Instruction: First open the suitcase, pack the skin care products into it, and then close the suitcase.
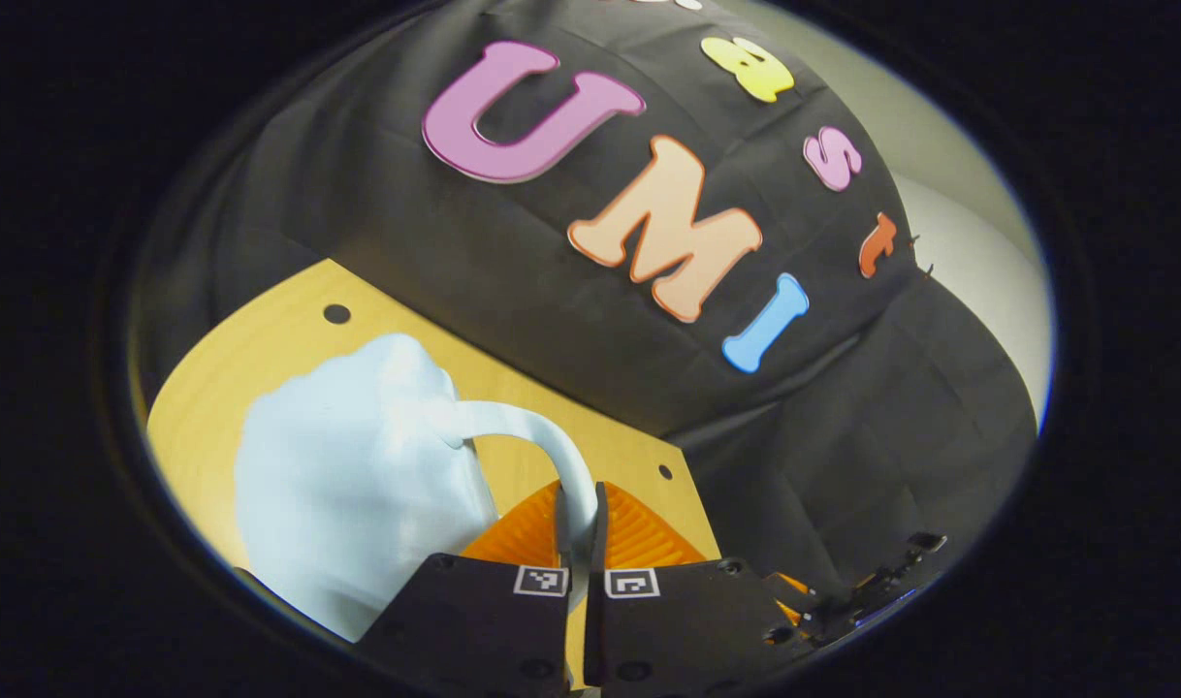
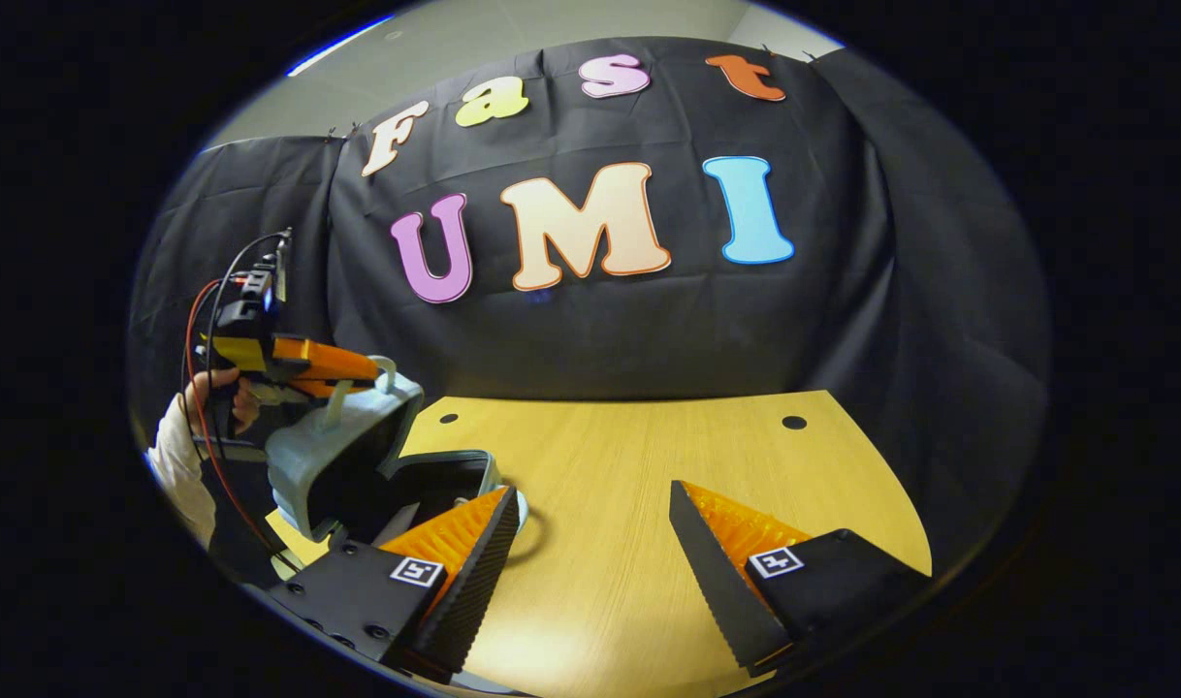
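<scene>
Right gripper view takes in the pale wooden tabletop [image 2: 649,504], bare across its middle and right, with the small light-blue hard-shell suitcase [image 2: 343,456] at its left edge, its lid tilted up so that the dark inside shows. No skin care products can be made out on the tabletop in either view. The left gripper [image 2: 358,373] meets the suitcase at the pale curved handle [image 2: 387,373] on top of the raised lid, held by a hand [image 2: 217,393] in a white sleeve. In the left gripper view the same left gripper [image 1: 579,523] is clenched on that thin handle [image 1: 542,436], both orange ribbed fingers pressing it with almost no gap, and the pale shell [image 1: 348,485] hangs to the left of it. The step in hand looks like opening the suitcase: it would go best by swinging the handle up and back in an arc about the hinge, keeping the grip firm so the thin handle does not slip, until the lid rests open by itself. The right gripper [image 2: 595,538] hangs released and wide apart above the near tabletop, holding nothing, its left finger [image 2: 460,543] just beside the suitcase's lower half.
</scene>
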`<state>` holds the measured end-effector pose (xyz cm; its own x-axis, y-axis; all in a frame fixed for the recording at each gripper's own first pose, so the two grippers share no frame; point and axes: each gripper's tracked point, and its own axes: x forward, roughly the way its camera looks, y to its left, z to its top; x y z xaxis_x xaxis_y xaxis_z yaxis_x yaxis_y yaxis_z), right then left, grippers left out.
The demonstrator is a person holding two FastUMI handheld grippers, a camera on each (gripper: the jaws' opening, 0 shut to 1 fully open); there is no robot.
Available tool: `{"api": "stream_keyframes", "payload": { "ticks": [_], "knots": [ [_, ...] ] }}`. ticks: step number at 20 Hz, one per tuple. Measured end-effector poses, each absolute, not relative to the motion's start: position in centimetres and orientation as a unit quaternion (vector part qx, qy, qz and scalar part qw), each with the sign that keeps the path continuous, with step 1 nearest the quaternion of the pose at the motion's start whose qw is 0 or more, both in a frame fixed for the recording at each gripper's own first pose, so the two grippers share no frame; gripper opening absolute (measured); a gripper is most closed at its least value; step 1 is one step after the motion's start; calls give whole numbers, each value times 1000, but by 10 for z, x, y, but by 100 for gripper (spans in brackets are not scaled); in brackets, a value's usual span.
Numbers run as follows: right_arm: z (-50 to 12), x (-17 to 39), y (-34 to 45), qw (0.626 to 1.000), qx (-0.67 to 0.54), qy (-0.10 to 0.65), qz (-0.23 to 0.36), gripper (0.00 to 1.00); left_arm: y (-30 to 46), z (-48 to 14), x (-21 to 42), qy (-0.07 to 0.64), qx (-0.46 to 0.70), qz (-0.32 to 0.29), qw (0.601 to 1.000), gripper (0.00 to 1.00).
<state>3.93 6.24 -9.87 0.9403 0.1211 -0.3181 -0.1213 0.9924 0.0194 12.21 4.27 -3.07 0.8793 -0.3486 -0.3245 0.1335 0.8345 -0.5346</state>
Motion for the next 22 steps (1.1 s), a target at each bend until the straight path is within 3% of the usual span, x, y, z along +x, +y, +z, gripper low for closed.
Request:
{"api": "stream_keyframes", "payload": {
  "ticks": [10,16,20,21,22],
  "knots": [
    [-96,30,40,987,-4,160,35,98,-14,-176,152,352,-105,-68,928,0],
    [-94,30,26,986,-7,160,36,98,-9,-217,155,390,-5,-13,921,4],
    [-85,33,16,988,-3,151,43,98,-4,-212,152,390,36,24,920,15],
    [-83,35,15,988,2,149,46,98,8,-207,151,385,49,36,921,23],
    [-83,36,15,988,6,148,49,98,9,-204,152,377,46,28,925,42]
  ]
}}
